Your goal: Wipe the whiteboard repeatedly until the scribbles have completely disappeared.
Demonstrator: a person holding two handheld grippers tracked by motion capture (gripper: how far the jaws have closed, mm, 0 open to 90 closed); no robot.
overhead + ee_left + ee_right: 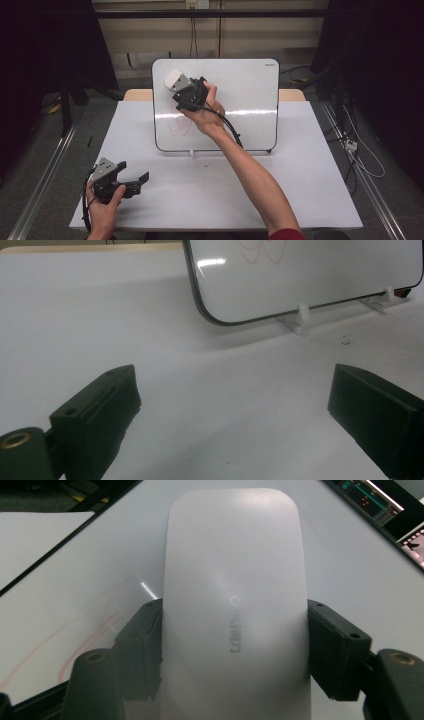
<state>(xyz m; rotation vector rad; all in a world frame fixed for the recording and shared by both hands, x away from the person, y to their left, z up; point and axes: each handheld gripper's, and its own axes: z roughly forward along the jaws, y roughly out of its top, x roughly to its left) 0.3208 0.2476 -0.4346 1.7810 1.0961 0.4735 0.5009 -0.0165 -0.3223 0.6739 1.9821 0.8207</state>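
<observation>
Jaws of the right gripper [234, 645] pinch a white eraser [235, 595] from both sides, its rounded end pointing to twelve o'clock in the right gripper view (faint grey lettering runs along its face). In the high view that eraser [173, 79] lies against the upper left part of the whiteboard [250, 100], at about eleven o'clock from the right hand [205, 117]. Red scribbles [180, 122] mark the board at about six o'clock from the eraser. The whiteboard stands on small white feet [302, 315] on the white table [300, 190]. The left gripper [232, 410] has its jaws spread wide over bare tabletop; the left hand [102, 202] keeps it near the table's seven o'clock corner, well apart from the board.
</observation>
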